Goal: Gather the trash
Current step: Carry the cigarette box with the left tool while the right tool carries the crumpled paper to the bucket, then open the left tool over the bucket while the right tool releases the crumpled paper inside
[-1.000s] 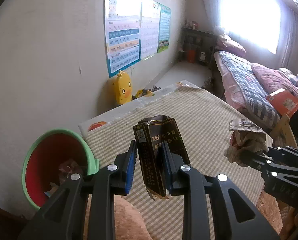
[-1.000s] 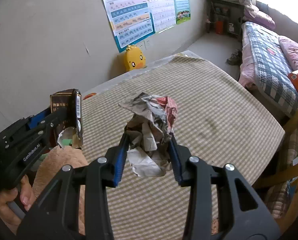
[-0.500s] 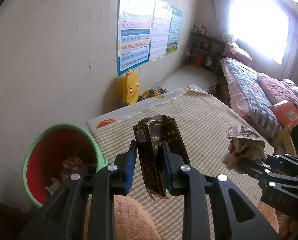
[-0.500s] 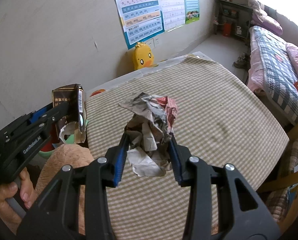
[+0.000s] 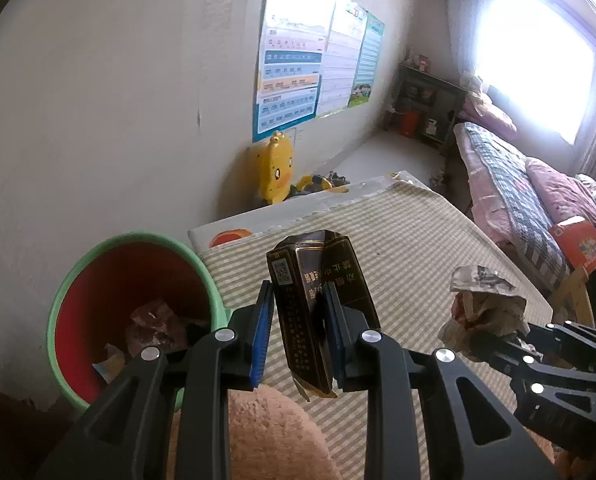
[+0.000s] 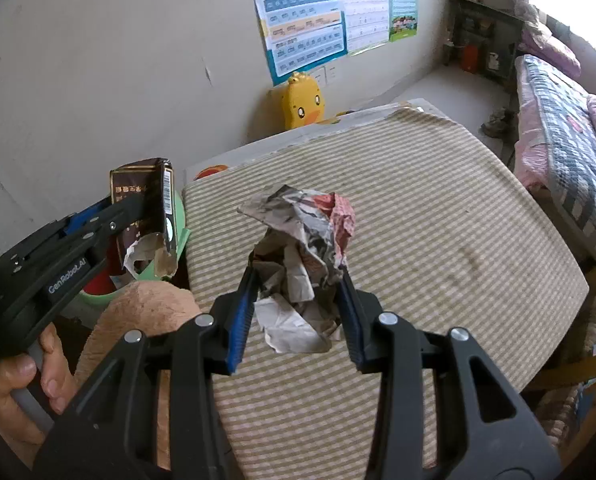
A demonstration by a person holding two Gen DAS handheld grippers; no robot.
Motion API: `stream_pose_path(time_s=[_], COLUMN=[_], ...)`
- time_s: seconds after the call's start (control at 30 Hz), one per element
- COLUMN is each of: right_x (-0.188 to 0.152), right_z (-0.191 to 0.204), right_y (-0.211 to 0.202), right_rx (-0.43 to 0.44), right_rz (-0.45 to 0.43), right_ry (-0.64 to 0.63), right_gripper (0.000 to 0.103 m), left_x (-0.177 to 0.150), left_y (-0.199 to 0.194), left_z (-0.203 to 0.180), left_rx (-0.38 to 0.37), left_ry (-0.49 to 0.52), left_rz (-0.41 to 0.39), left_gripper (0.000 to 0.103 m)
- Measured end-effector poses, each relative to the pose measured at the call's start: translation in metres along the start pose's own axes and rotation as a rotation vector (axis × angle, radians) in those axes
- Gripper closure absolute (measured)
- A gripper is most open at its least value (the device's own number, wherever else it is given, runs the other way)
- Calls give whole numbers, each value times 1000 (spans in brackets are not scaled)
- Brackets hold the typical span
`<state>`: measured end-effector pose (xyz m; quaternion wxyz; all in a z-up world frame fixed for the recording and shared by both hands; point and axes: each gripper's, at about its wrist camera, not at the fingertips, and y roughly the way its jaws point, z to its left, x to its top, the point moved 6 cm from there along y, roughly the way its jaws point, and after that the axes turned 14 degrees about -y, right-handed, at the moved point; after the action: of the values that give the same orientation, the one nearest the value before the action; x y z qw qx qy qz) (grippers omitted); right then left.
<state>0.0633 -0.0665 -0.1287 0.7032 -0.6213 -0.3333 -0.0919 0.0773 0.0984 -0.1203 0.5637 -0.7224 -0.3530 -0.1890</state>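
Crumpled paper (image 6: 302,264) fills right claw (image 6: 298,308); left claw (image 5: 298,336) pinches a glossy, seemingly cardboard carton (image 5: 318,300).

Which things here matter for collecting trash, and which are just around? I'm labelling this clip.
Job: dark carton in left gripper; crumpled paper in right gripper; green bin.
Lying about: yellow duck toy, wall posters, bed.
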Motion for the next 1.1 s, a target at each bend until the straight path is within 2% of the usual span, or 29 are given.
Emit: stream_pose_path(time_s=[0.13, 0.23, 0.4, 0.67, 0.9, 1.1], right_x=[6, 14, 28, 57, 78, 86], right_z=[10, 21, 50, 90, 118, 139], right_y=[4, 9, 18, 40, 64, 85], right_rx=[12, 27, 72, 153, 226, 266], right_rz=[2, -1, -13, -22, 4, 41], right_ry=[-22, -45, -102, -148, -172, -209], right_gripper=[64, 64, 64, 64, 64, 64], left_x=[4, 12, 27, 32, 26, 17], left_y=[0, -2, -1, 7, 19, 30], left_z=[10, 26, 73, 146, 175, 189], left_rx=[12, 52, 153, 279, 317, 321], left_ry=[-9, -25, -84, -168, -198, -236], left_rz=[-8, -33, -59, -35, 3, 35], left_gripper=[80, 80, 80, 80, 80, 80])
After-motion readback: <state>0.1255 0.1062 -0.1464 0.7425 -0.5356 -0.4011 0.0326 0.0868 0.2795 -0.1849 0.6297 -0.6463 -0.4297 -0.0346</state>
